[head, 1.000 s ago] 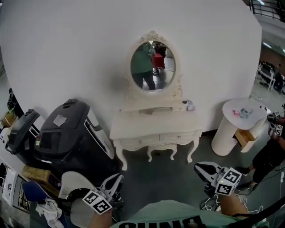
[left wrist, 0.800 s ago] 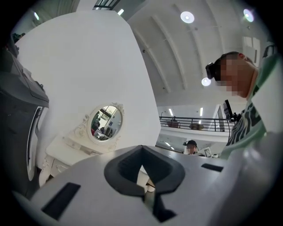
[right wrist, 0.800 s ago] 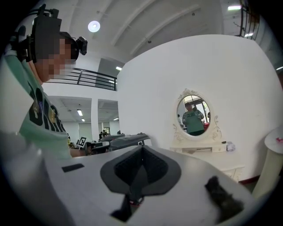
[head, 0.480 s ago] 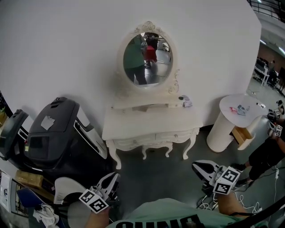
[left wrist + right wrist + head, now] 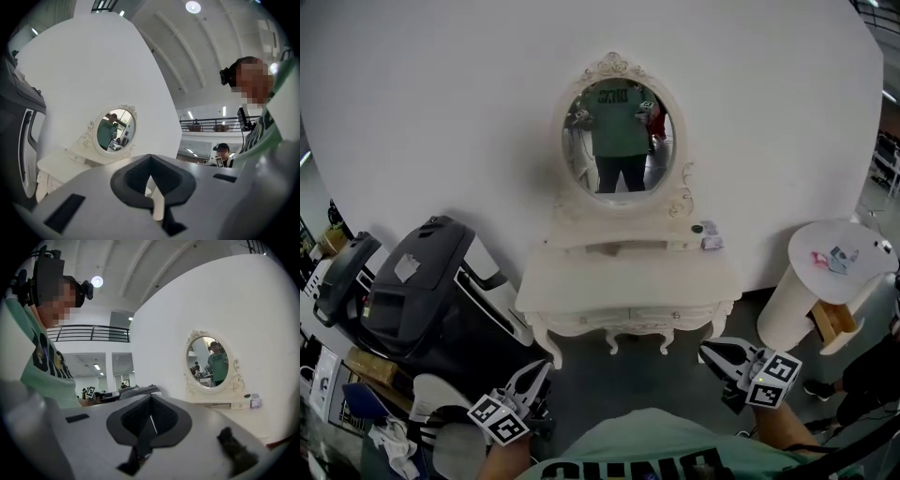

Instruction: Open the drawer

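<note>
Vs a sec ago the person has squared up: the mirror point(image 5: 621, 141) now shows them front-on, and the white bench point(image 5: 628, 272) sits mid-view. Task's only at approach stage, I'd say. The drawers point(image 5: 667, 316) look shut, set in the bench's front under the top. Left gripper point(image 5: 536, 371) and right gripper point(image 5: 709, 350) are held low, well apart from them, fingers closed on nothing. Knobs too small to make out; can't tell which drawer's meant; gripper views miss the fronts.
</note>
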